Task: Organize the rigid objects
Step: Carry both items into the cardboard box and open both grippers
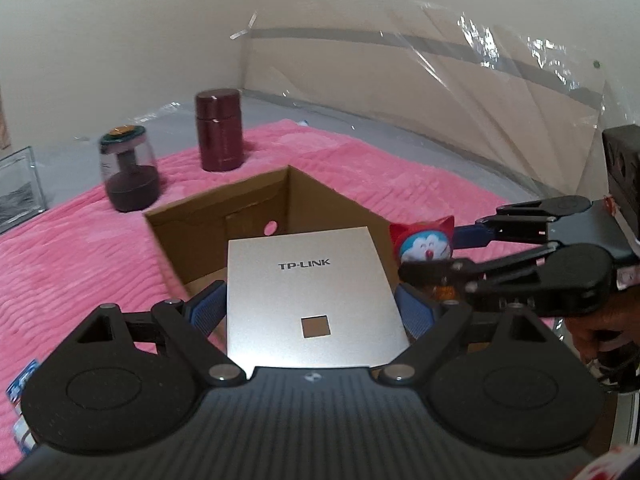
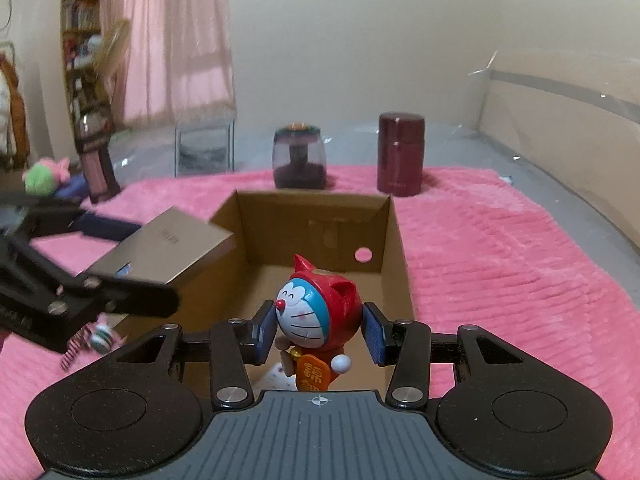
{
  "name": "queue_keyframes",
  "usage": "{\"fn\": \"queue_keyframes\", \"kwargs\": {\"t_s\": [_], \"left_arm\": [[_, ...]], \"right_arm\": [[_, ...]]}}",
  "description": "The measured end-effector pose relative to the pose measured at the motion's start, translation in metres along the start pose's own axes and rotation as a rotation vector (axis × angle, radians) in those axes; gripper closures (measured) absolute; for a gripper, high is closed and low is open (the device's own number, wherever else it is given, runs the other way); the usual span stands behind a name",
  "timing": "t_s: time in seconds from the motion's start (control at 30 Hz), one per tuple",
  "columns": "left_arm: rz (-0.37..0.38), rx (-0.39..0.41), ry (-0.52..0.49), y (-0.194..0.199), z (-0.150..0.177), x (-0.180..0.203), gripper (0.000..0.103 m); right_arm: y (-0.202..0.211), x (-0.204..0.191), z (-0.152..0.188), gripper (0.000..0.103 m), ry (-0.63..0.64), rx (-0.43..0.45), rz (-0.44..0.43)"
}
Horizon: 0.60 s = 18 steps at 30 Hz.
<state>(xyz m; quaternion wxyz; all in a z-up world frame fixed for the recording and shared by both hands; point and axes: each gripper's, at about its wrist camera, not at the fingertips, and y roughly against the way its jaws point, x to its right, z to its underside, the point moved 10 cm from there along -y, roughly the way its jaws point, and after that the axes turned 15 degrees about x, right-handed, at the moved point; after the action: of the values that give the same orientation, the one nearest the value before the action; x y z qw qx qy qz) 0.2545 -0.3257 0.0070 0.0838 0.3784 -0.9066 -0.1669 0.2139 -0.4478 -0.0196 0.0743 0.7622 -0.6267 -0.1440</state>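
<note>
My left gripper is shut on a flat silver TP-LINK box, its blue pads pressing the box's two sides. The box hangs over the near edge of an open cardboard box. My right gripper is shut on a red-hooded blue cat figure, held upright over the cardboard box. In the left wrist view the right gripper comes in from the right with the figure beside the silver box. In the right wrist view the left gripper carries the silver box at the left.
A maroon flask and a glass jar with dark contents stand behind the cardboard box on a pink blanket. A clear frame, a plush toy and a small striped toy lie left. Clear plastic sheeting rises behind.
</note>
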Motion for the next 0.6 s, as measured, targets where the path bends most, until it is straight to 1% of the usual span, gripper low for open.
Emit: {"fn": "queue_keyframes", "kwargs": {"t_s": [0.1, 0.2, 0.3, 0.4, 0.5, 0.6], "left_arm": [[-0.001, -0.039, -0.018, -0.022, 0.007, -0.005, 0.016], [0.004, -0.065, -0.031, -0.036, 0.013, -0.009, 0.016], [0.01, -0.088, -0.073, -0.046, 0.018, -0.009, 0.016], [0.025, -0.117, -0.125, -0.057, 0.025, -0.01, 0.016], [0.045, -0.167, -0.167, -0.068, 0.033, -0.012, 0.016], [0.052, -0.21, -0.214, -0.078, 0.041, -0.015, 0.016]], "right_arm": [[-0.01, 0.001, 0.009, 0.06, 0.034, -0.03, -0.012], [-0.019, 0.003, 0.018, 0.06, 0.069, -0.06, -0.018], [-0.027, 0.003, 0.027, 0.06, 0.107, -0.091, -0.025], [-0.034, -0.001, 0.036, 0.06, 0.178, -0.137, -0.038], [-0.04, -0.005, 0.046, 0.06, 0.247, -0.193, -0.055], [-0.044, -0.007, 0.054, 0.06, 0.302, -0.23, -0.07]]}}
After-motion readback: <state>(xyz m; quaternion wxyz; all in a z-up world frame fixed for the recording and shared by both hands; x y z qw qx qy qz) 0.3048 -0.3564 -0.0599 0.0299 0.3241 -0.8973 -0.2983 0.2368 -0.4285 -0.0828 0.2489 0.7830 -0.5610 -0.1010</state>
